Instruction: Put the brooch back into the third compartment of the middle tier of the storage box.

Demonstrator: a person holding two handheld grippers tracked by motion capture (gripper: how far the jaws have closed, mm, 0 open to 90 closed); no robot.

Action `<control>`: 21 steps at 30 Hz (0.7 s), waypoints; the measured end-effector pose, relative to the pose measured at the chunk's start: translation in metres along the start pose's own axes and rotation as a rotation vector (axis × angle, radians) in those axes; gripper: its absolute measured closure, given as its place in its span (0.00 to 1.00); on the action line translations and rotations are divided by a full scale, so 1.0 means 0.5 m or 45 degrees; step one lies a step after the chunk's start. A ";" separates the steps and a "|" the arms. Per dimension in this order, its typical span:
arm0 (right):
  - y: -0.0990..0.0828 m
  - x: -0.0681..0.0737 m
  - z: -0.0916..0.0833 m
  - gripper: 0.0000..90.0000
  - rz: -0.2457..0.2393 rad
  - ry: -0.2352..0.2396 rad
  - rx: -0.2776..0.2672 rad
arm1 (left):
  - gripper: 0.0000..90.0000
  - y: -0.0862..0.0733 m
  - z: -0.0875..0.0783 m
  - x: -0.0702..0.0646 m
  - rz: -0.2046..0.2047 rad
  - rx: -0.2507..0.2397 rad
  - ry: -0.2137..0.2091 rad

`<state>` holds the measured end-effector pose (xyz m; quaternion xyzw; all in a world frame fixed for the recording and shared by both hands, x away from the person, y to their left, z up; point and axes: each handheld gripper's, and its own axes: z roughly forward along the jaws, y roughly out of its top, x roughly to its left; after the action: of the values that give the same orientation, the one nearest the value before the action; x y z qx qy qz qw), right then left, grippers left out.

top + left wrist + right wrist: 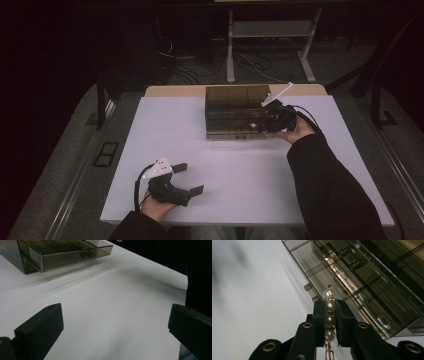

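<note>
The right hand-held gripper (329,315) clamps a pearl hairpin (329,315) between its black pads, the strand of glossy round beads with gold spacers running lengthwise along the jaws, its tip toward the smoky transparent drawer box (235,117) just ahead on the white desk (240,185). The left hand-held gripper (192,178) rests wide open, empty, well apart near the front edge.
</note>
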<state>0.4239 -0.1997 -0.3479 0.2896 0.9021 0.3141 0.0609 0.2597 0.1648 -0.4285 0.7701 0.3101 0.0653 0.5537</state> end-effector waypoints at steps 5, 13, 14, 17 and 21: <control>-0.003 -0.013 -0.003 0.87 0.023 -0.010 -0.018 | 0.00 0.000 0.000 0.000 0.000 0.000 0.000; -0.005 -0.029 -0.007 0.87 0.037 -0.026 -0.040 | 0.00 0.000 0.000 0.000 0.000 0.001 -0.002; -0.006 -0.032 -0.008 0.87 0.044 -0.029 -0.043 | 0.00 0.000 0.000 0.000 0.000 0.001 -0.002; -0.007 -0.039 -0.007 0.87 0.047 -0.035 -0.048 | 0.00 0.000 0.000 0.000 0.000 0.001 -0.002; -0.010 -0.047 -0.006 0.87 0.058 -0.040 -0.059 | 0.00 0.000 0.000 0.000 -0.001 0.000 -0.003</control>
<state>0.4402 -0.2177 -0.3501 0.3135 0.8866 0.3317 0.0744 0.2599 0.1647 -0.4287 0.7701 0.3098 0.0643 0.5539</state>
